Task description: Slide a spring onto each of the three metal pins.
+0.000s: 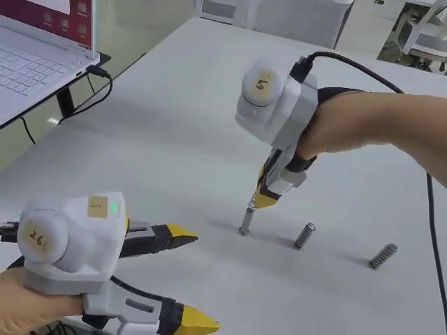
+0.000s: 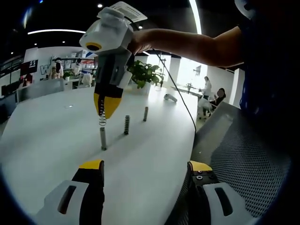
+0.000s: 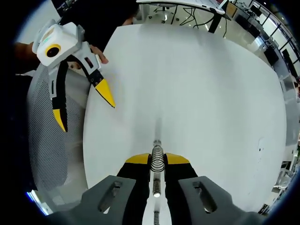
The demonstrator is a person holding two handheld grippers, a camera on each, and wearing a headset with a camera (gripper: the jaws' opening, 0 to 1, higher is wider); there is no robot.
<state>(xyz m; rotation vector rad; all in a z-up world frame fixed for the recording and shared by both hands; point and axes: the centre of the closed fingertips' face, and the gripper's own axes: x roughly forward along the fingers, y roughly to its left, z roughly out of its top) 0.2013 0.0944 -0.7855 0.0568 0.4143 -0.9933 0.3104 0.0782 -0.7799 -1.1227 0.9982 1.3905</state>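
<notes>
evidently the last of the three pins is in hand. in the head view the right gripper (image 1: 266,198), white-bodied with yellow tips, points steeply down with its jaws pinched on a small coiled steel spring (image 1: 253,204). the spring hangs right over a bare upright grey metal pin (image 1: 246,223) on the white tabletop (image 1: 174,139). along the same row, a middle spring-covered pin (image 1: 304,236) and a far spring-covered pin (image 1: 383,256) stand apart from it and look finished. the left gripper (image 1: 192,279) hovers low at the near side of the table, jaws spread wide and holding nothing. in the left gripper view the spring's lower end sits at the bare pin's top; whether it has caught over the tip i cannot tell. in the right gripper view the yellow tips are closed on the spring's coils, with the pin's end showing just past it, close to in line. as i judge it, the next move calls for keeping the spring's axis over the pin and lowering straight so the coils swallow the tip. then the jaws ease apart so the spring drops down the shaft. any tilt could make it snag or flick away.
</notes>
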